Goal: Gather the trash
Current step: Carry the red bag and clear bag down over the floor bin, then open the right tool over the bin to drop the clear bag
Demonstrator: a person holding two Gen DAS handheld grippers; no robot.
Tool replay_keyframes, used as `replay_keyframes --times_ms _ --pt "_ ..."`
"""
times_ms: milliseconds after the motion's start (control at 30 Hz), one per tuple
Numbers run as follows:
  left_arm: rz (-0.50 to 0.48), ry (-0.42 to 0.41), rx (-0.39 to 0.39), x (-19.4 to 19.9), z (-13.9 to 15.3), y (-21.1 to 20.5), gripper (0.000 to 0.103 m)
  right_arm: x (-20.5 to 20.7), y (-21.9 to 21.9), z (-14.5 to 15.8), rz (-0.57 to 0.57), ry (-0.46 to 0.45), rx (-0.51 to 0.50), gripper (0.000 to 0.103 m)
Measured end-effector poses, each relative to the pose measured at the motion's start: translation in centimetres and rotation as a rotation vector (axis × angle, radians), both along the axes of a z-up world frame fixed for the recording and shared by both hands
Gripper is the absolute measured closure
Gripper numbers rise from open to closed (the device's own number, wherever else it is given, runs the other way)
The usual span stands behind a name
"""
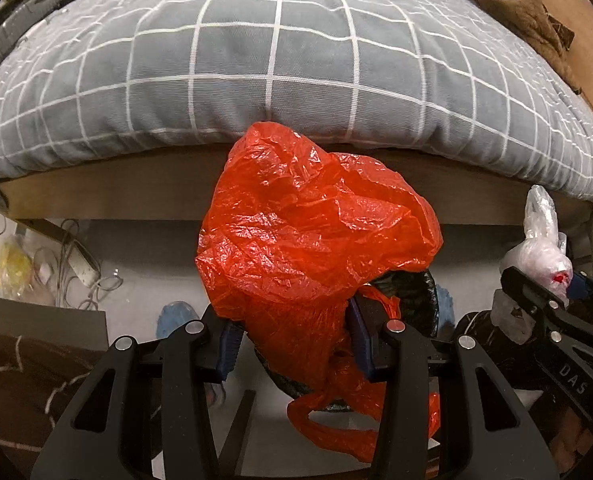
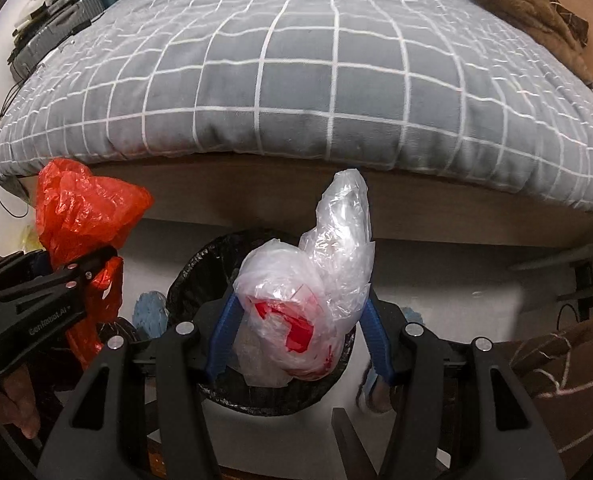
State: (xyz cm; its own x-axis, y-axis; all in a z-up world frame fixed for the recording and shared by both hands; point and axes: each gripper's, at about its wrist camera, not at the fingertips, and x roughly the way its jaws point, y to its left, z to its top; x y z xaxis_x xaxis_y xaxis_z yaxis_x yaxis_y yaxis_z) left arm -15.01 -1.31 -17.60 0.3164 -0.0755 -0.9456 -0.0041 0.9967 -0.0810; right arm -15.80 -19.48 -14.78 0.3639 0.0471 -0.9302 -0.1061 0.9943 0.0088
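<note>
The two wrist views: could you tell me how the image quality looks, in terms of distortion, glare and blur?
Left wrist view: strong fisheye bends the bed edge into an arc; bright glints on the crinkled red bag; corners vignetted dark. Right wrist view: same bowing of the checked blanket; the clear bag shows soft sheen; slight blur near the lower right fingertip.

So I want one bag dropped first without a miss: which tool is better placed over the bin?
The right tool. Its clear bag hangs directly over the black-lined bin. The left tool holds the red bag off to the bin's side, with only the rim showing behind it.
</note>
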Motion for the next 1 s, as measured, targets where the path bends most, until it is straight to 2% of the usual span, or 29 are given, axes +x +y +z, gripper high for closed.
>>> replay_keyframes --times_ms 433,767,867,900,1000 --pt "0.023 0.086 0.053 1.3 -3.9 1.3 0.059 2.2 1.3 -4.8 0.001 0.104 0.003 0.049" --pt "0.081 0.116 0.068 0.7 -4.4 3.6 0.059 2.8 3.2 -6.9 0.034 0.146 -0.016 0.046" --pt "0.089 0.117 0.078 0.6 -4.4 3.9 0.059 2.9 3.7 -7.1 0.039 0.138 -0.040 0.037" --pt "0.093 0.118 0.081 0.6 -4.4 4.0 0.059 2.9 3.7 -7.1 0.039 0.135 -0.047 0.029" --pt "0.099 0.116 0.087 0.6 -4.3 4.0 0.059 2.8 4.0 -7.0 0.047 0.117 -0.061 0.017"
